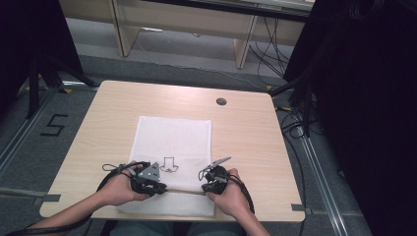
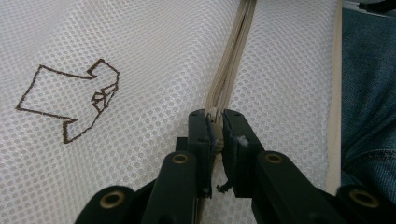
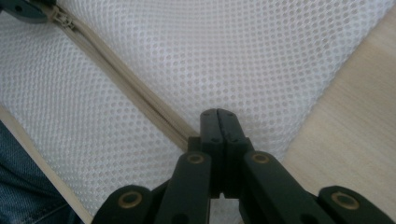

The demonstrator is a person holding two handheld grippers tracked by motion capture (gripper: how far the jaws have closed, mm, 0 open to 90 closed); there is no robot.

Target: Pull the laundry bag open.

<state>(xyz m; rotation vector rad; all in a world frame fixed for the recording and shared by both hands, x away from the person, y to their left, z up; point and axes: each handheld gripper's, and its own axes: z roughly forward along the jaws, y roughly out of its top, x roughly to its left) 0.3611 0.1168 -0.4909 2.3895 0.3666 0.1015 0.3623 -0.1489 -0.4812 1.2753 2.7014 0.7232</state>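
Flat on the near half of the worktop (image 1: 246, 123) lies a white mesh bag (image 1: 172, 137), its long axis running from the near edge toward the far edge, its near end reaching almost to the worktop's near rim. Its fabric is a fine honeycomb net, and a small brown outline drawing of an arrow (image 1: 168, 165) sits on it between the two hands, pointing toward the near edge. A beige zipper (image 1: 184, 192) crosses the bag from left to right close to its near end, at right angles to the long axis.

The left gripper (image 1: 158, 187), held in the left hand (image 1: 120, 188), rests at the left part of the zipper line. In the left gripper view its fingers (image 2: 201, 135) are drawn narrow and clamp the small beige zipper slider (image 2: 215, 116), with the zipper tape running straight away from them.

The right gripper (image 1: 205, 183), held in the right hand (image 1: 231, 196), sits at the right end of the zipper, near the bag's right edge. In the right gripper view its fingers (image 3: 210, 126) are pressed together, pinching the mesh just beside the zipper's end; the tape runs off diagonally toward the other gripper. Bare wood shows just beyond the bag's edge there.
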